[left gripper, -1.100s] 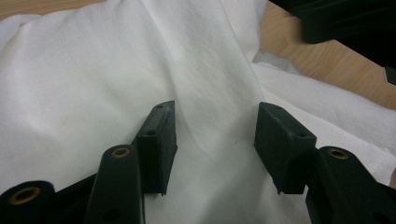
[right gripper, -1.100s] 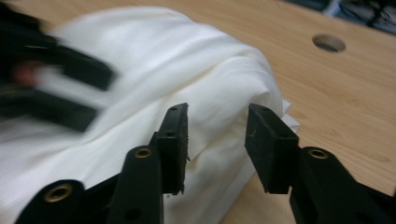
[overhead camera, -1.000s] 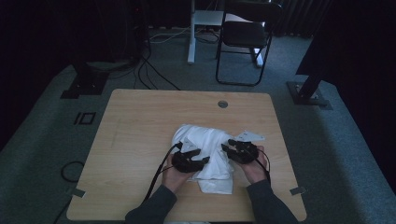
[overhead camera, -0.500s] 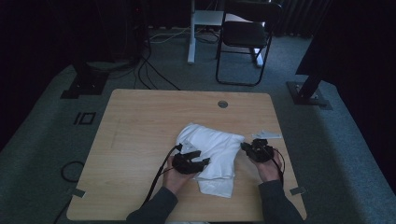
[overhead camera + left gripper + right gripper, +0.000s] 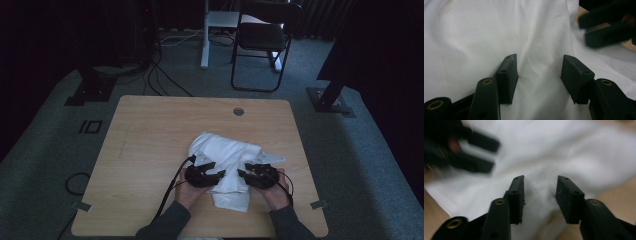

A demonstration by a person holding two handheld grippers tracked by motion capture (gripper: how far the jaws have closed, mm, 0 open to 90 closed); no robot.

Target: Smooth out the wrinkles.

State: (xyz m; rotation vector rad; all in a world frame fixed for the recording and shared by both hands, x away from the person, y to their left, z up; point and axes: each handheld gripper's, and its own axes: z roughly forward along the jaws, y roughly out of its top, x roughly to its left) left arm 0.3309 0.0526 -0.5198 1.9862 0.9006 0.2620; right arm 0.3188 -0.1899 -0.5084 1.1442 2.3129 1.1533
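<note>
both grippers sit over the white cloth (image 5: 225, 160), left gripper (image 5: 539, 72) and right gripper (image 5: 540, 192) each with jaws apart. the right gripper view is blurred, so contact is perhaps there, hard to say

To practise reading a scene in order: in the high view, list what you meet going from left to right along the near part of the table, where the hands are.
Bare table → left gripper → white cloth → right gripper → bare table again.

No legible text (anywhere visible)
</note>
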